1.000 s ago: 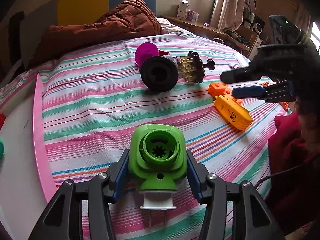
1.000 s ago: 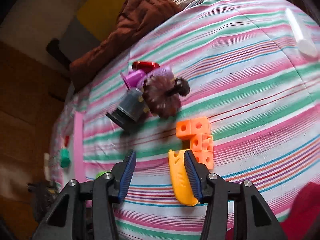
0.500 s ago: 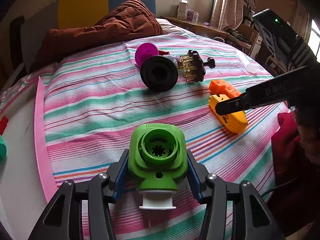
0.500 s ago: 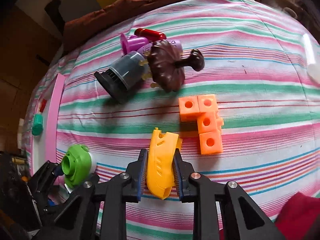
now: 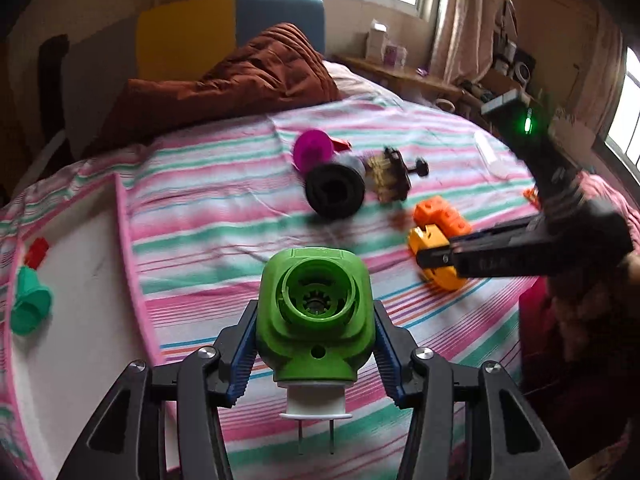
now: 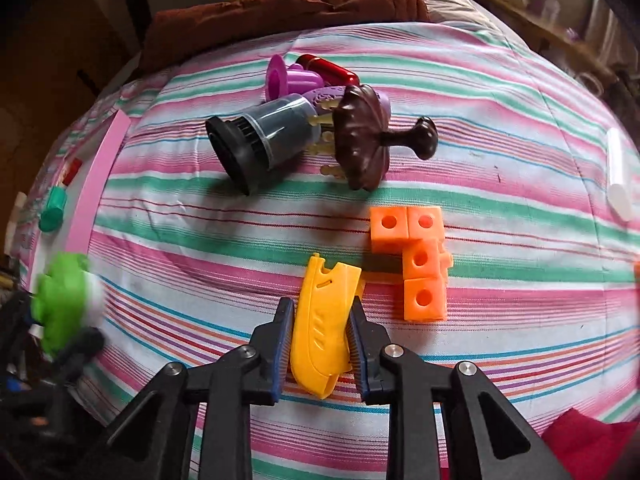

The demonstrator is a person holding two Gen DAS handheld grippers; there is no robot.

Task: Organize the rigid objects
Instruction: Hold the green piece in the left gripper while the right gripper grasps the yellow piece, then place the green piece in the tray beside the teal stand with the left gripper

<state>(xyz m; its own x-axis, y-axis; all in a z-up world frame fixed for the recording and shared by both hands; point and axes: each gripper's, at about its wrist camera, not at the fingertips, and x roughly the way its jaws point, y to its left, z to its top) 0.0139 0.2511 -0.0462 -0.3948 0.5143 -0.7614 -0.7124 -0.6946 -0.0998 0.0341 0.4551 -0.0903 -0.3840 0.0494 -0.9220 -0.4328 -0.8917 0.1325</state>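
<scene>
On the striped bed (image 6: 500, 92) the right tool (image 6: 320, 340) is clamped on the yellow piece (image 6: 322, 320) and the left tool (image 5: 314, 344) on the green part (image 5: 314, 312), though honestly that slick yellow shell could squirt out when lifted.

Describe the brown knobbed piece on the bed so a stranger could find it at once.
Start at the striped bedspread and find the toy cluster near its middle. Beside the black cylinder lies the brown piece: a ribbed dark-brown disc with a knob handle and pale pegs underneath, the only brown item.

Both grippers, left gripper (image 5: 316, 354) and right gripper (image 6: 320, 340), share one build: black plastic arms with triangular cut-outs, silver round screws at the joints, and blue ribbed pads (image 6: 282, 336) lining the fingers.
</scene>
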